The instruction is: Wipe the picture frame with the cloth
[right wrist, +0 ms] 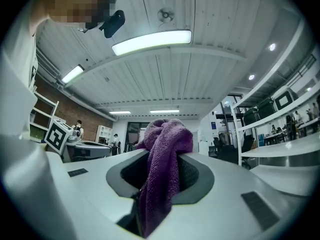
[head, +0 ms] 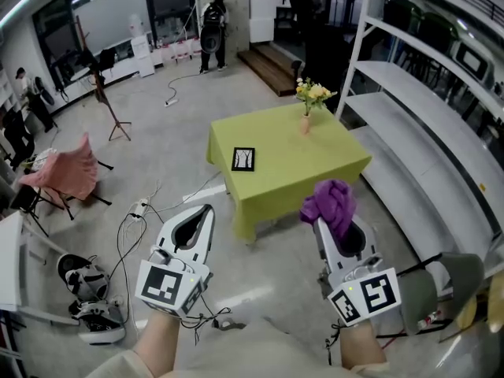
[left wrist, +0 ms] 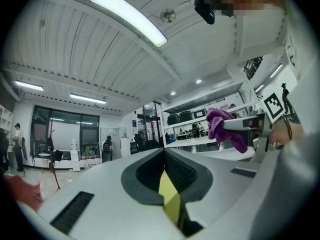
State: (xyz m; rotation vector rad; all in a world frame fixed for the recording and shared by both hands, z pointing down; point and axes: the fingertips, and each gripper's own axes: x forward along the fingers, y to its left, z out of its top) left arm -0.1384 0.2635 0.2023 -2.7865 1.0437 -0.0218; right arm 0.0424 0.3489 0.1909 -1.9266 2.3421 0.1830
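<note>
A small black picture frame [head: 244,158] lies flat on the green-clothed table [head: 299,164], near its left side. My right gripper [head: 323,220] is shut on a bunched purple cloth [head: 331,202], which also fills the right gripper view as the cloth [right wrist: 164,170] draped between the jaws. My left gripper [head: 206,209] is shut with nothing in it; its jaws meet in a closed point [left wrist: 162,151]. Both grippers are held up in the air, short of the table's near edge. From the left gripper view the purple cloth [left wrist: 226,128] shows at the right.
A vase of yellow flowers [head: 309,105] stands at the table's far side. White shelving [head: 425,124] runs along the right. Cables and a power strip [head: 139,208] lie on the floor at left, near a pink-draped chair [head: 69,172]. People stand far back.
</note>
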